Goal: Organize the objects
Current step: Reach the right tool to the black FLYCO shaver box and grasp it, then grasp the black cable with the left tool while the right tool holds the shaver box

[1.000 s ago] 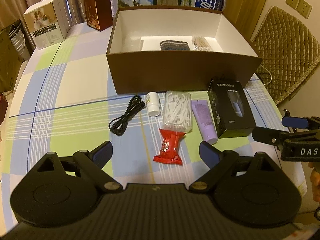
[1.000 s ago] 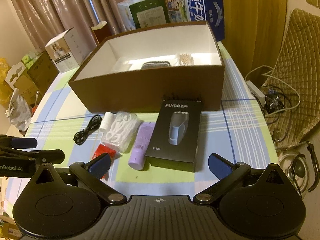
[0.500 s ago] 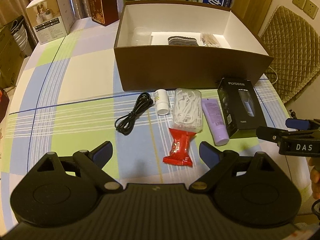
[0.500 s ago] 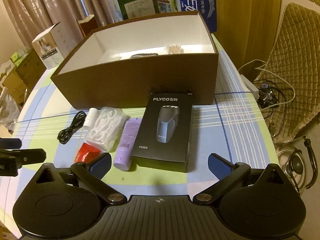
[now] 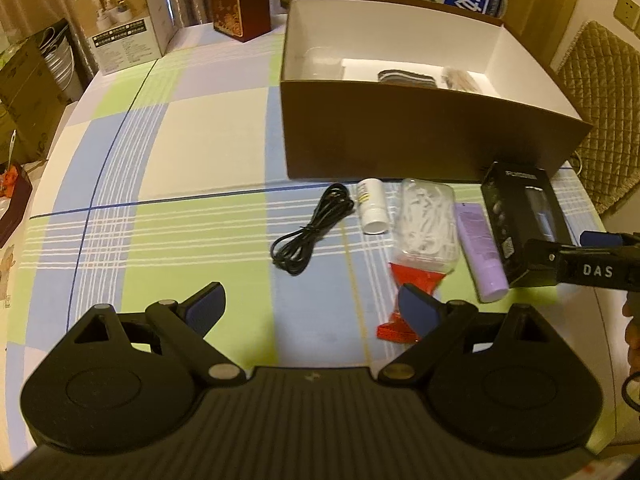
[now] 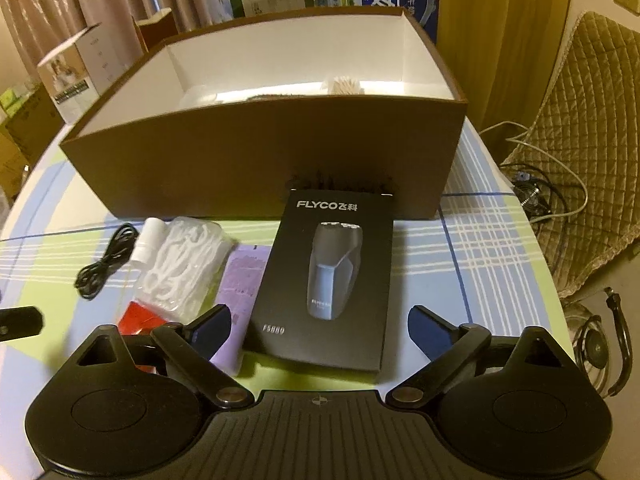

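Covering the table, a blue-green checked cloth [image 5: 168,152] carries an open brown box [image 6: 256,168]. Just before the box lie the black shaver carton [image 6: 328,276] and small toiletries. Both the left gripper [image 5: 310,304] and right gripper [image 6: 320,326] gape wide, empty. Beyond the box hang curtains [image 6: 60,0].

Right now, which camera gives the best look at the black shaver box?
The right wrist view: the shaver box lies central, its top face and FLYCO lettering readable. In the left wrist view it sits at the right edge, skewed and partly hidden by the right gripper.
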The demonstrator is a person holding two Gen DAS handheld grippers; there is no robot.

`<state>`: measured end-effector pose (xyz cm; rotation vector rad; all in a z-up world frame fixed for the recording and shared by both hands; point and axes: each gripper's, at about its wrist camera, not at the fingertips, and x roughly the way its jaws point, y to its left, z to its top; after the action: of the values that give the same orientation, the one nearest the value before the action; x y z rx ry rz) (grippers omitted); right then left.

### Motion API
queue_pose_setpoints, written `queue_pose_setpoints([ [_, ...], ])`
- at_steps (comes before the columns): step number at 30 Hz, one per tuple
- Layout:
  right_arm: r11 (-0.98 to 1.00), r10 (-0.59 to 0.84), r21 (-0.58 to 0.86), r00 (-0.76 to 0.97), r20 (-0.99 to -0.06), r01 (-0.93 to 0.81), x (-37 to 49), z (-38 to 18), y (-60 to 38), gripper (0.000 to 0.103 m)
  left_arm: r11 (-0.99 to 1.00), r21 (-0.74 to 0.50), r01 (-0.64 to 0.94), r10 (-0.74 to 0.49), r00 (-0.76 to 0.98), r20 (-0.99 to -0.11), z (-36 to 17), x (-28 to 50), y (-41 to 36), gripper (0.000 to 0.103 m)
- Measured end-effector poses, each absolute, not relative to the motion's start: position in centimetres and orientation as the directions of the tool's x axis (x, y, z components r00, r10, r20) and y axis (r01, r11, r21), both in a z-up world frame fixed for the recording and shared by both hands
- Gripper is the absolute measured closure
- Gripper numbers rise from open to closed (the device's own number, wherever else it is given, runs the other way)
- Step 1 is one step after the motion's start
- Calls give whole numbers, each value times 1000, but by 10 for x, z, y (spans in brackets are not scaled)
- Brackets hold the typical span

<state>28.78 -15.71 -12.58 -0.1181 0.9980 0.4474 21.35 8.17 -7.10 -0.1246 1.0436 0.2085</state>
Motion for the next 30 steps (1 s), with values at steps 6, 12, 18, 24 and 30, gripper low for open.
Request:
queue_pose_setpoints([
  [6,914,270,74,461,-845,-400,302,-139,-147,11,973,-2,-232,116,496,-861,-77,216,90,12],
  [12,917,250,62,450,-857,-393,312,-149,-142,19,978,26,-209,131,510,-850,-84,221,94,12],
  [18,896,260,43,444,-858,-441,306,-149,-145,25,986,48,-157,125,528,-840,-96,230,93,13],
  [24,902,258,57,428,-866,-428,295,-149,-171,26,995,78,-68,103,550,-829,-113,249,96,23],
  [30,927,231,63,428,-874,-371,293,-148,-198,26,996,82,20,59,535,-843,-132,277,103,36],
])
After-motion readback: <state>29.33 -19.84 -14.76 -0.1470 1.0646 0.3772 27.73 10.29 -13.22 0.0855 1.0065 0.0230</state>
